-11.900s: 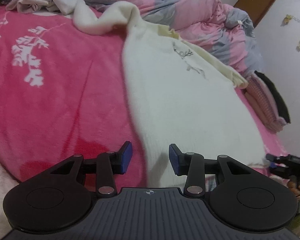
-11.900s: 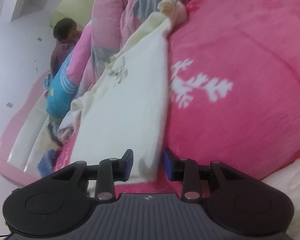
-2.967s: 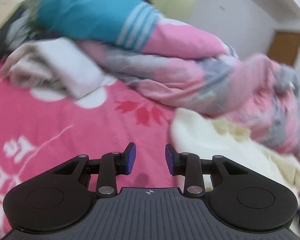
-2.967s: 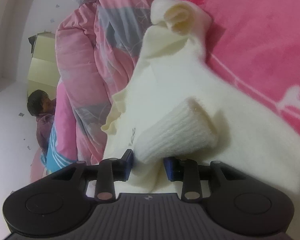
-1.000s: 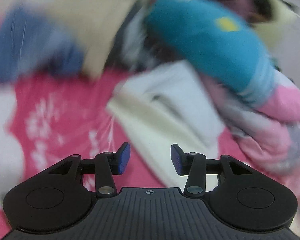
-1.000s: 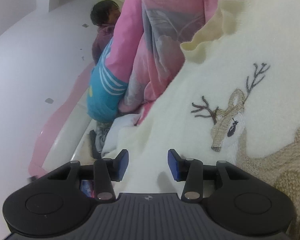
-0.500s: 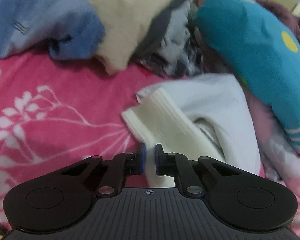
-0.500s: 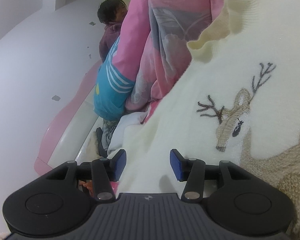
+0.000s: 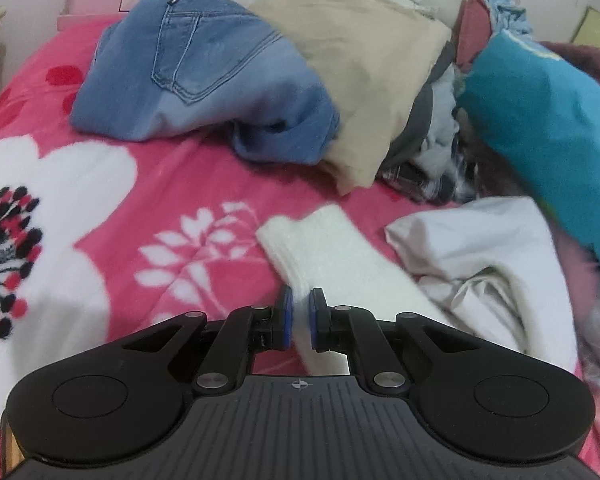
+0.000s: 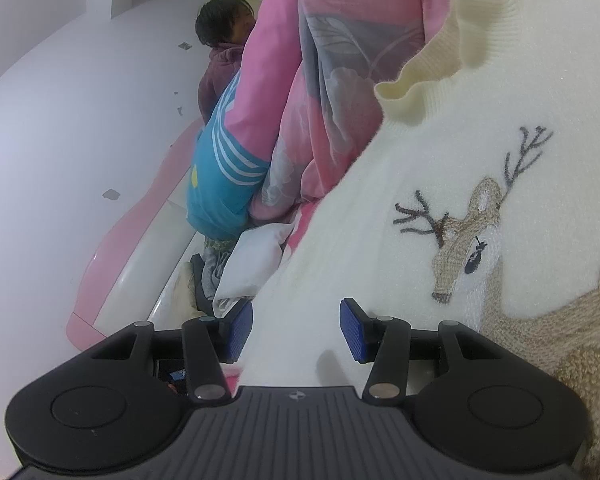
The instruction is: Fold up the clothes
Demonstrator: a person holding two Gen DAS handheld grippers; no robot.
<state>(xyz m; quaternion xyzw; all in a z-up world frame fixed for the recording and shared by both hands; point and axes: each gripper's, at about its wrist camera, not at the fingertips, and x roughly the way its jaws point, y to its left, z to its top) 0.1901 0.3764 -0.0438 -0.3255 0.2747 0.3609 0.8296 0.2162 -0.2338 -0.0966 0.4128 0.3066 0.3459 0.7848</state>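
**Between the left jaws: cream sleeve under grip, sweater body under the right tool**

Between the blue pads of the left gripper a cream knit sleeve is being pinched; the jaws are standing nearly together, clamped on its near edge, having just been closing on it. Ahead of those jaws the sleeve is running forward and slightly left, its ribbed cuff lying flat on the pink floral blanket. To the right of the jaws a crumpled white garment is lying just beside the sleeve. Farther ahead, a pile is sitting against the bed's far edge: blue jeans ahead and left, a beige garment overlapping them, and a teal item to the far right.

At the right gripper the jaws are standing apart, gripping nothing. The cream sweater is lying between and beneath them, its body spreading ahead and right. An embroidered deer is showing to the right of the jaws, and the ruffled collar is lying farther ahead. A pink and grey quilt is heaped ahead of the jaws. Ahead and left, a person is lying at the bed's edge.
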